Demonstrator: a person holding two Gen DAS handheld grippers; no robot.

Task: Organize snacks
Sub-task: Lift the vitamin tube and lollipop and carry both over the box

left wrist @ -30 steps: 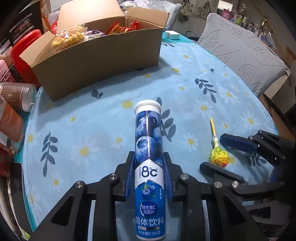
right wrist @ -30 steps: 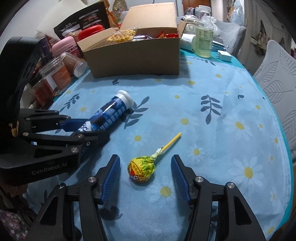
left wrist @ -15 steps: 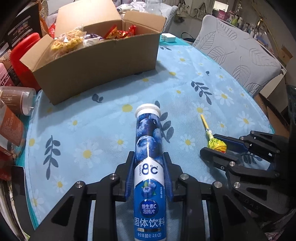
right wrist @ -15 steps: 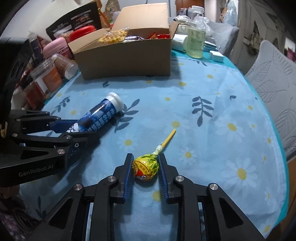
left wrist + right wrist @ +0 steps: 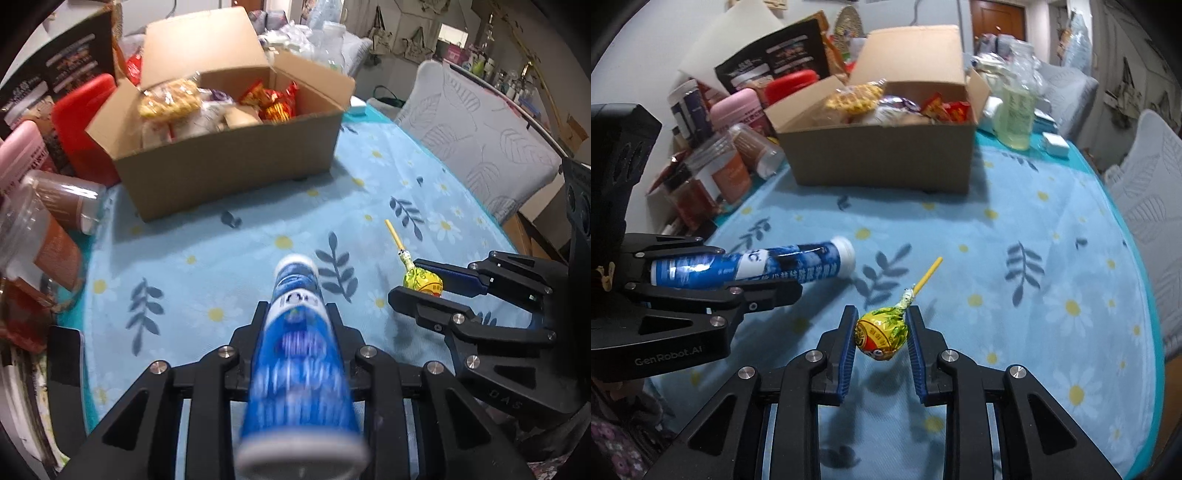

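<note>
A round bench (image 5: 1052, 258) is covered with a light blue cloth printed with daisies and dark leaves, in a cluttered room with a grey leaf-patterned chair (image 5: 480, 147) at its far edge.

Nearest in the left wrist view, the left tongs (image 5: 297, 325) are clamped on a blue tube of effervescent tablets (image 5: 295, 354); the tube is blurred, its white cap pointing away toward the box. In the right wrist view the same tube (image 5: 757, 267) is seen held nearly level above the cloth, clear of the surface.

Nearest in the right wrist view, the right tongs (image 5: 881, 332) are closed on the yellow foil head of a lollipop (image 5: 881, 334), pressed from both sides by the blue pads (image 5: 847, 343). The yellow stick is angled up and away to the right, and a shadow is cast on the cloth beneath the head.

Farther back, an open cardboard box (image 5: 882, 155) is set on the cloth, filled with snack packets in yellow, red and purple wrappers. To its left, jars and canisters (image 5: 720, 162) are crowded together. To its right, a clear bottle of pale liquid (image 5: 1015, 110) is seen.
</note>
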